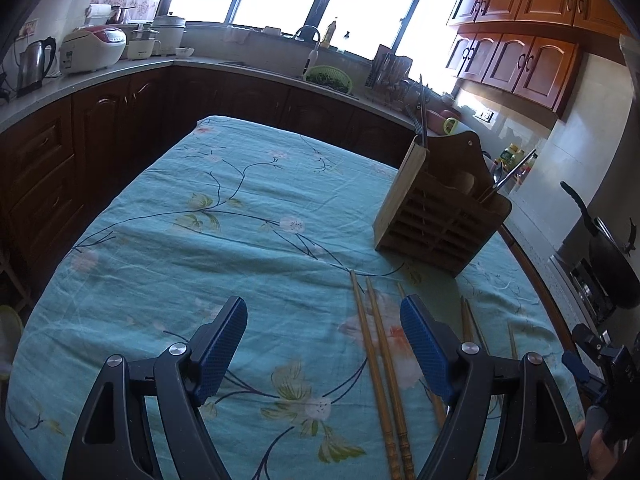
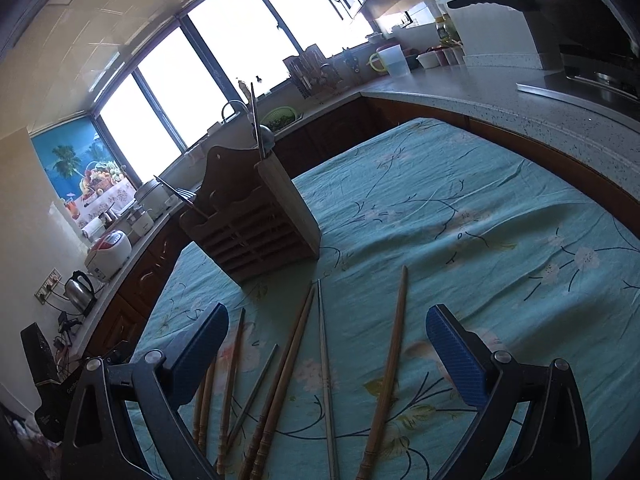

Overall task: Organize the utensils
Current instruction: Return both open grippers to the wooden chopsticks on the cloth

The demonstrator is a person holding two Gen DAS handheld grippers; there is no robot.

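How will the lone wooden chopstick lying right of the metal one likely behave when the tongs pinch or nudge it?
The wooden chopstick looks thin and rigid, so probably stiff and light. Its rounded shaft may roll on the cloth if nudged sideways, though wrinkles could slow it. Lying flat, it leaves little to pinch; it may slip from the open right tongs.

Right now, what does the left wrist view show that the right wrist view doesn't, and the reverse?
Only the left wrist view shows the open left gripper over bare cloth beside a wooden chopstick pair, and the right gripper's body at its right edge. Only the right wrist view shows the open right gripper above the full spread, including a metal chopstick and a lone wooden chopstick. Both show the wooden utensil holder and the teal floral tablecloth.
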